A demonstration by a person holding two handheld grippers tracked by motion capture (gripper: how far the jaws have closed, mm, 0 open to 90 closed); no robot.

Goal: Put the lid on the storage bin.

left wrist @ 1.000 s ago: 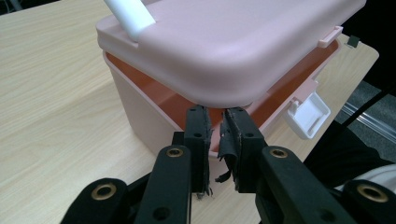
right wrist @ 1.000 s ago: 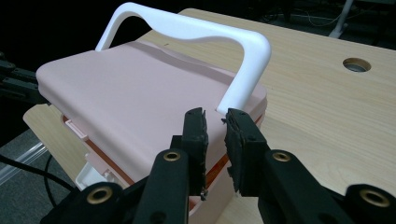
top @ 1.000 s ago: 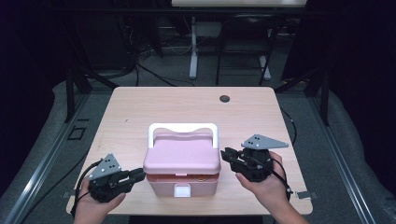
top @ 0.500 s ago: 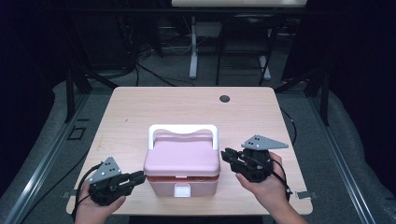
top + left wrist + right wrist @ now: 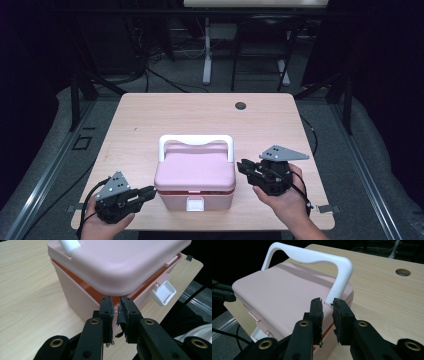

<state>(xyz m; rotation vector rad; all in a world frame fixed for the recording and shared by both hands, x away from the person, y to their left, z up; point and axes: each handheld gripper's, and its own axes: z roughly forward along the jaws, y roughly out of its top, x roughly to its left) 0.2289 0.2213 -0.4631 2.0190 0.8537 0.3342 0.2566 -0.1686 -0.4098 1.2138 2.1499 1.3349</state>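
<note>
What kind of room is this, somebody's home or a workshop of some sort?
Most likely a lab or recording workspace, not a home. A bare wooden table stands among dark surroundings, loose cables trail over the floor behind it, and metal stand legs rise beyond. On it sits a pink box.

We note a rectangular table (image 5: 150, 125) with a pale wood-grain top and rounded corners, standing on a grey floor. A small round dark grommet hole (image 5: 241, 105) sits in the top near the far edge, right of centre. Directly on the table rests one item: a pink plastic box with a closed lid and a white carrying handle (image 5: 196, 172), placed near the front edge, roughly centred left to right. Its white front latch (image 5: 194, 203) faces the front edge.
</note>
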